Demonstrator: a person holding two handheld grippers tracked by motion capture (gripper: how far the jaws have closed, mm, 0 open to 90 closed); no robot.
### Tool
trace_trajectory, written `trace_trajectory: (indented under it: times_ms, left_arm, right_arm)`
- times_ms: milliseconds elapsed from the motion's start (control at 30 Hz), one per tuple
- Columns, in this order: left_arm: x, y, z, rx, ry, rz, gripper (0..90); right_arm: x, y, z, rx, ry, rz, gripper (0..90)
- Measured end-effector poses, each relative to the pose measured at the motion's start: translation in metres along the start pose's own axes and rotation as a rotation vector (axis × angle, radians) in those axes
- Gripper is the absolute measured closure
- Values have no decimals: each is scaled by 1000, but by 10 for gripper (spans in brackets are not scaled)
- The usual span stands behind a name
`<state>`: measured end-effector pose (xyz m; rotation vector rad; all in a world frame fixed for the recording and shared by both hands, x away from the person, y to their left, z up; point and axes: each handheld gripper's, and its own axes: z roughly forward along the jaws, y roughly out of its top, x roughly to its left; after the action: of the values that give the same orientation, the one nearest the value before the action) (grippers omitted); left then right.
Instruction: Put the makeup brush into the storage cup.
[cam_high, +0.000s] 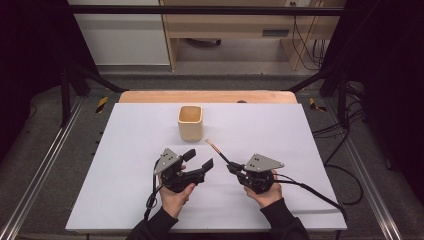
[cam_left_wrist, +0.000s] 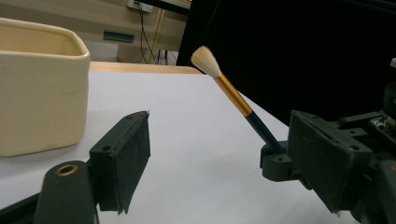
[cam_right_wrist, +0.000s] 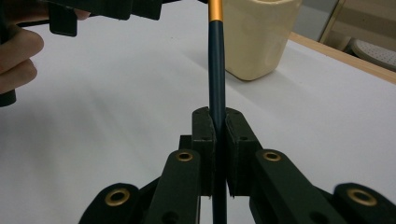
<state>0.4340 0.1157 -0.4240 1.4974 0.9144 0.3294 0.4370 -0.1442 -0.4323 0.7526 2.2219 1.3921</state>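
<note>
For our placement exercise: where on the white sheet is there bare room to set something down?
Free: either side of the cream cup, out to the white sheet edges. Crowded: the near middle, with left tool, right tool and brush.

Both claws, left and right, are black with grey triangle plates, brass rivets, trailing cables; black sleeves.
</note>
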Motion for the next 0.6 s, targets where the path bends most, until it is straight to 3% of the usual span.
trace_trajectory:
  times_ms: [600]
  left_arm:
    - [-9,-4,13,-16,-29,-48,340]
  right_arm:
    - [2,0,1,-10,20,5,844]
